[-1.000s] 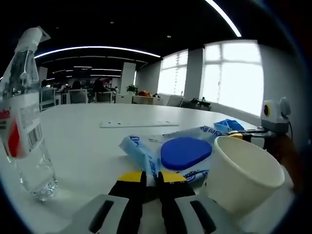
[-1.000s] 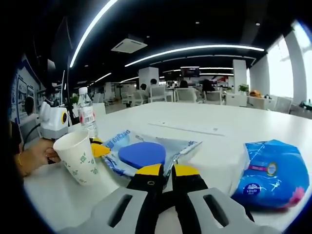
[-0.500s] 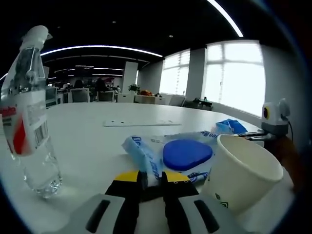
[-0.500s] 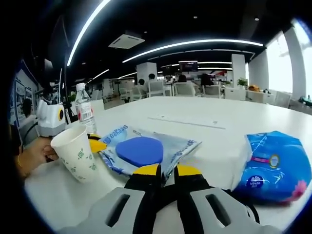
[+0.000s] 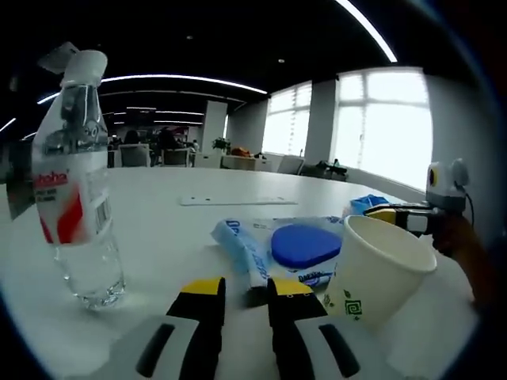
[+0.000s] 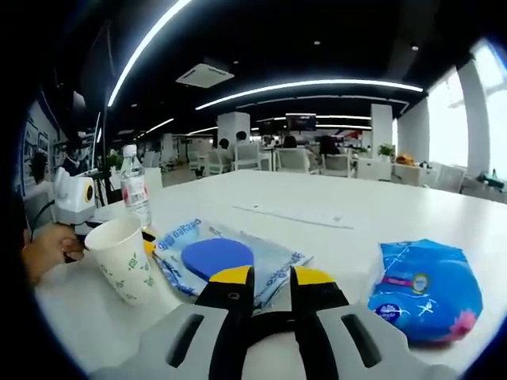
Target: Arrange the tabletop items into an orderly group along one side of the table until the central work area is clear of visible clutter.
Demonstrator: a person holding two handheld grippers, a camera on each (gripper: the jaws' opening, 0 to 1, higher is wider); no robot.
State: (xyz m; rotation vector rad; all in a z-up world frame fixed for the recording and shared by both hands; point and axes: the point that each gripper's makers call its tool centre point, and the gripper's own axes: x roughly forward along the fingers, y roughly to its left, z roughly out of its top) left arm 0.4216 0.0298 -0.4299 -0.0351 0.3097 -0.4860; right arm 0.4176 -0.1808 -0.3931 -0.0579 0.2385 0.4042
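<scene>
— Wipes pack (image 5: 269, 245) with the blue lid: where is it?
— Flat on the white table (image 5: 158, 214), just ahead of the left gripper (image 5: 238, 286), whose jaws stand slightly apart, gripping nothing.
— And the containers?
— Paper cup (image 5: 379, 267) right of those jaws, tilted, nothing visible inside; clear water bottle (image 5: 79, 174) upright to their left.
— The right gripper (image 6: 269, 275)?
— Narrowly parted too, empty, the blue tissue packet (image 6: 424, 289) to its right.
</scene>
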